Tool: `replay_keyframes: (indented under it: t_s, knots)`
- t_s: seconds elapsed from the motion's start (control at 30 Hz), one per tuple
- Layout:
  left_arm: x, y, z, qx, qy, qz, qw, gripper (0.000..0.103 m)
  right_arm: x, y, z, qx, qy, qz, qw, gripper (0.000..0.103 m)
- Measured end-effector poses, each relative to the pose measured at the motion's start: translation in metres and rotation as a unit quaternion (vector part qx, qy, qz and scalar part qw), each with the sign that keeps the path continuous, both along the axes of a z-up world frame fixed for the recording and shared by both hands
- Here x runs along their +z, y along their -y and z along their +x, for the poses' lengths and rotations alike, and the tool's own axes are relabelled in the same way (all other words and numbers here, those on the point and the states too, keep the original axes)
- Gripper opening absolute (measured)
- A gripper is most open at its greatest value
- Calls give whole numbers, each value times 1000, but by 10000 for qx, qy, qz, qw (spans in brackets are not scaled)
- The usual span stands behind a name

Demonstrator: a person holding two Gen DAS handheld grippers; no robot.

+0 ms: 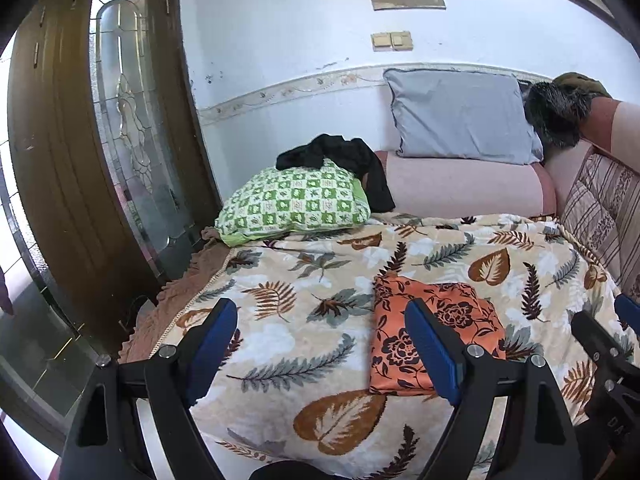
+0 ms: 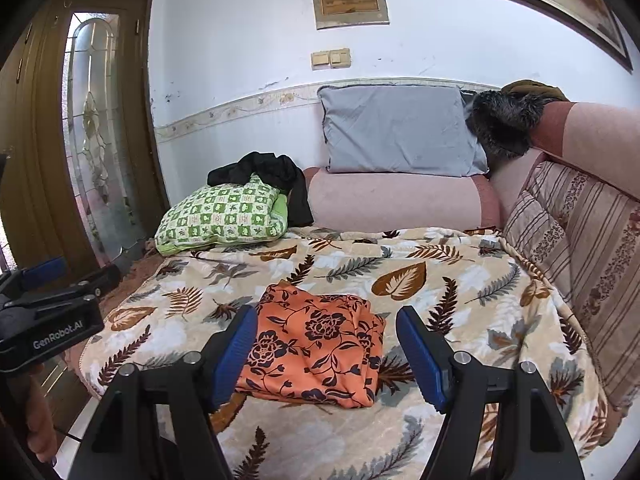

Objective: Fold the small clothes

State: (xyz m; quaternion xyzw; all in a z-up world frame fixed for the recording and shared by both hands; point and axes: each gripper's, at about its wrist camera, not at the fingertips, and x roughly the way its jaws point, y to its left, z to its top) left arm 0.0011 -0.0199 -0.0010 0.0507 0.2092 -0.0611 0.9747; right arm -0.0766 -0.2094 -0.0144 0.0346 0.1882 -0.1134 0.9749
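An orange cloth with a dark flower print (image 1: 400, 344) (image 2: 320, 344) lies folded into a rough rectangle on the leaf-patterned blanket (image 1: 304, 320) (image 2: 460, 280). My left gripper (image 1: 320, 344) is open and empty, held above the blanket to the left of the cloth; its right finger overlaps the cloth in view. My right gripper (image 2: 326, 354) is open and empty, held just in front of the cloth, with the cloth seen between its fingers. The left gripper also shows in the right wrist view (image 2: 52, 312) at the far left.
A green checked pillow (image 1: 296, 200) (image 2: 224, 216) with a black garment (image 1: 344, 160) (image 2: 272, 180) draped on it lies at the back left. A grey pillow (image 1: 460, 116) (image 2: 400, 128) rests on the pink sofa arm. Striped cushions (image 2: 580, 248) line the right. A wooden glass door (image 1: 100, 140) stands left.
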Motion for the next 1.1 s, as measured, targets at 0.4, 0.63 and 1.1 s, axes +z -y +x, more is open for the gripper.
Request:
replay_keyframes:
  t_s: [0.4, 0.63, 1.1]
  knots:
    - [2, -19, -5, 149, 197, -34, 9997, 86, 3, -23, 4, -48, -76, -120, 9999, 75]
    - [-5, -28, 4, 226, 190, -48, 9996, 87, -3, -34, 17, -256, -290, -334, 9987, 75]
    - [-23, -22, 15, 56, -9, -46, 10000, 87, -4, -44, 26, -349, -343, -756, 9959, 75]
